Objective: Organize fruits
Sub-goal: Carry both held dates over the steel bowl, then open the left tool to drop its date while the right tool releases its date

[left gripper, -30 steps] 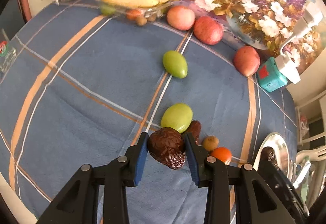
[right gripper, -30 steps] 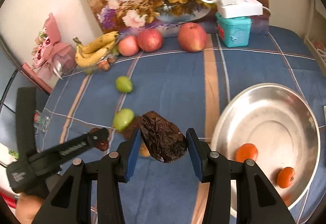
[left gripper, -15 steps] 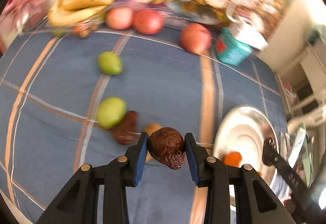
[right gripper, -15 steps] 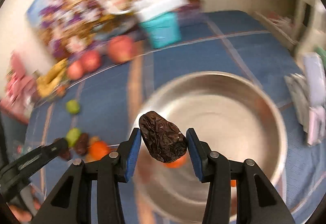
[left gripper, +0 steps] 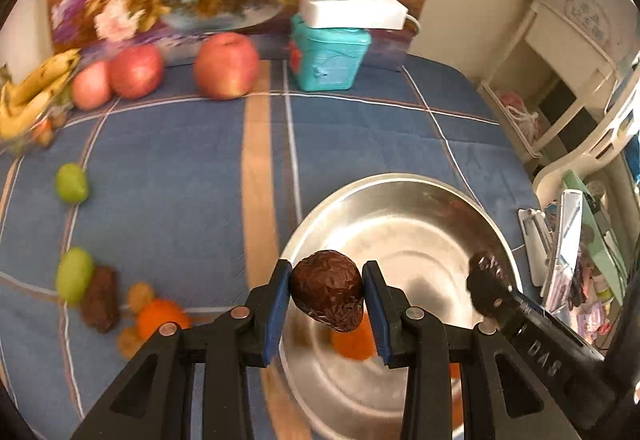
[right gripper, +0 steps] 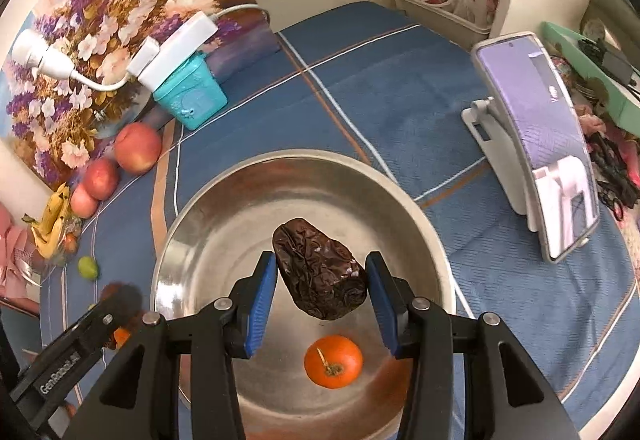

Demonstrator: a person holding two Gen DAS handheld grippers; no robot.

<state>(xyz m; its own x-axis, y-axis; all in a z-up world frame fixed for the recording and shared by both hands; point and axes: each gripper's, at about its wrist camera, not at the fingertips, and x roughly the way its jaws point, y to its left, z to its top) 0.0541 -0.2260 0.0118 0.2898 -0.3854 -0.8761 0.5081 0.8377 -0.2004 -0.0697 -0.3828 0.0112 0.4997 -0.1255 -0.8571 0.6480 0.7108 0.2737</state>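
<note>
Two dates carried over the bowl

A soft, light, wrinkled date (left gripper: pixel 327 290) is clamped across its middle by the left gripper (left gripper: pixel 325 314); another date (right gripper: pixel 320 274) by the right gripper (right gripper: pixel 321 304), above the metal bowl (right gripper: pixel 192 215).

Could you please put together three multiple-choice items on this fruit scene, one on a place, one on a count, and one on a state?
1. Where does the teal box stand?
A. inside the steel bowl
B. on the blue cloth in front of the flower painting
C. on the phone stand

2. How many red apples lie along the painting?
A. one
B. three
C. five

3. What is the state of the right tool?
A. shut on a dark wrinkled date
B. open and empty
C. shut on an orange fruit

Answers:
1 B, the box sits on the cloth by the painting, beyond the steel bowl.
2 B, three apples show in both views.
3 A, both blue pads press the date above the bowl.
</note>
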